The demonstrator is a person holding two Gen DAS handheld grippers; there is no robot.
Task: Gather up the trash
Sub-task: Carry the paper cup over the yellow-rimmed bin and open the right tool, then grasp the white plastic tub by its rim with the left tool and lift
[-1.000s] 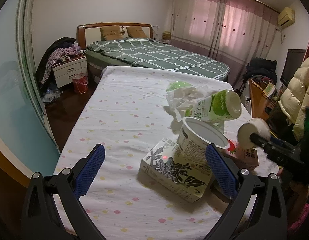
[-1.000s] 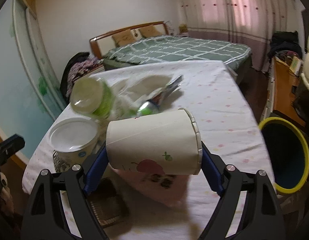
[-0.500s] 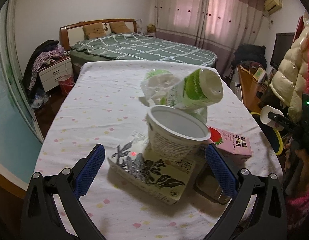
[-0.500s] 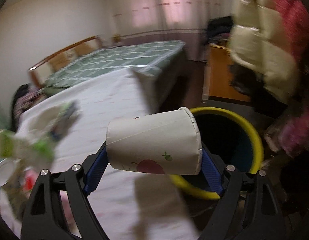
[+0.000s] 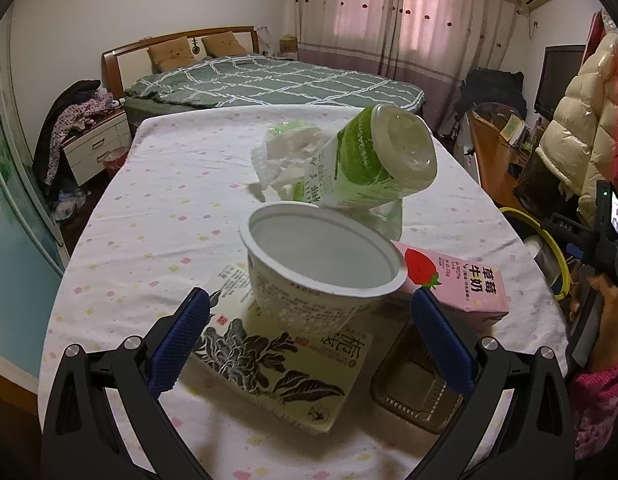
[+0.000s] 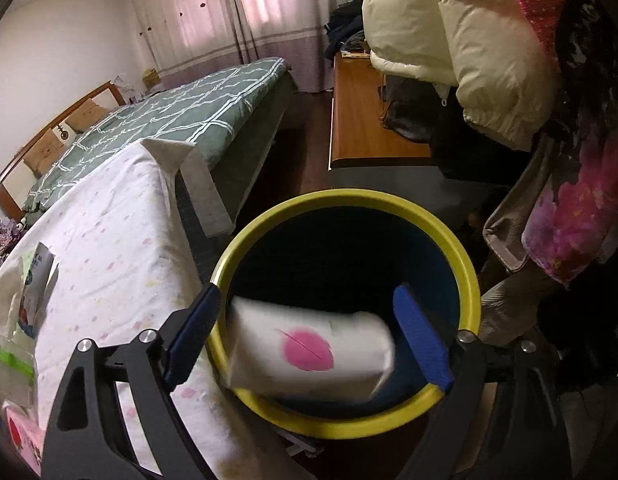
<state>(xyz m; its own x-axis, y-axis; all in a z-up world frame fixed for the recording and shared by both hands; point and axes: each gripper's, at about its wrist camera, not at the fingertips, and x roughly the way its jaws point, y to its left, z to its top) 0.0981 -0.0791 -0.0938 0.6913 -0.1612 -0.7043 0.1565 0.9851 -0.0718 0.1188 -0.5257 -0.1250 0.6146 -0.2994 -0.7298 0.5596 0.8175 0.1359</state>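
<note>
The right gripper [image 6: 309,332] sits at the bottom centre of the right wrist view with its blue pads spread wide, and the paper cup [image 6: 309,350] with a pink fruit print lies blurred between them, touching neither pad, over the mouth of the yellow-rimmed trash bin [image 6: 467,264]. The bin's dark blue inside fills the lower middle of that frame, just beside the edge of the table [image 6: 109,240], which is draped in a white dotted cloth running up the left side. A cream puffer jacket [image 6: 461,44] hangs at the upper right. The left gripper [image 5: 309,330] occupies the bottom of the left wrist view, its blue pads apart and empty, one on each side of a white yogurt tub [image 5: 321,268] without touching it. The tub stands tilted on a flat tissue box [image 5: 277,364] printed with dark leaves, in the lower centre. Behind it, toward the frame's middle, a green-and-white bottle [image 5: 369,160] lies tipped on its side against crumpled white paper [image 5: 285,156]. To the right of the tub rests a pink strawberry milk carton [image 5: 461,284], and below that carton a clear plastic tray [image 5: 417,392] lies on the cloth. A bed [image 5: 269,80] with a green checked cover fills the upper centre.
</note>
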